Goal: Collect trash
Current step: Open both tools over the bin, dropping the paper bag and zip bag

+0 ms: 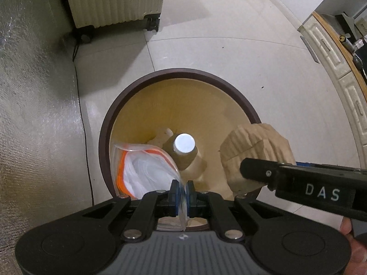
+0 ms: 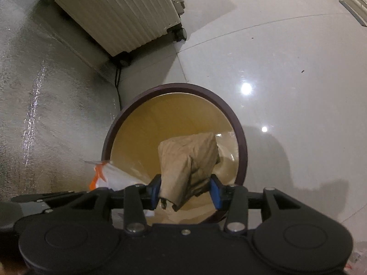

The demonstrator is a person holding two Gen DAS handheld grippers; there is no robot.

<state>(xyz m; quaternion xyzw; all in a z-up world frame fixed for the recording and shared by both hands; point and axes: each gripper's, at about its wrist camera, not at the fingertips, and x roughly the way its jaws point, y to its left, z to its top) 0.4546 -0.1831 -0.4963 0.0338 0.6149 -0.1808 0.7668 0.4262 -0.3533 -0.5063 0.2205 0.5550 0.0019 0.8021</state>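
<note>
Left tongs (image 1: 182,189) pinch a clear plastic bag (image 1: 146,169); right tongs (image 2: 185,189) loosely bracket ridged cardboard (image 2: 188,158).

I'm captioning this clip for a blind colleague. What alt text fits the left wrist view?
The left gripper pinches the edge of a clear plastic bag with orange trim over a round bin that already holds a capped bottle. To the right, the right gripper carries crumpled cardboard over the bin's rim.

a round bin (image 1: 107,137) with a dark brown rim and tan inside stands on the floor. a clear plastic bag (image 1: 146,169) with an orange strip hangs over it, beside crumpled brown cardboard (image 2: 190,160). inside lies a brown bottle (image 1: 183,151) with a white cap.
</note>
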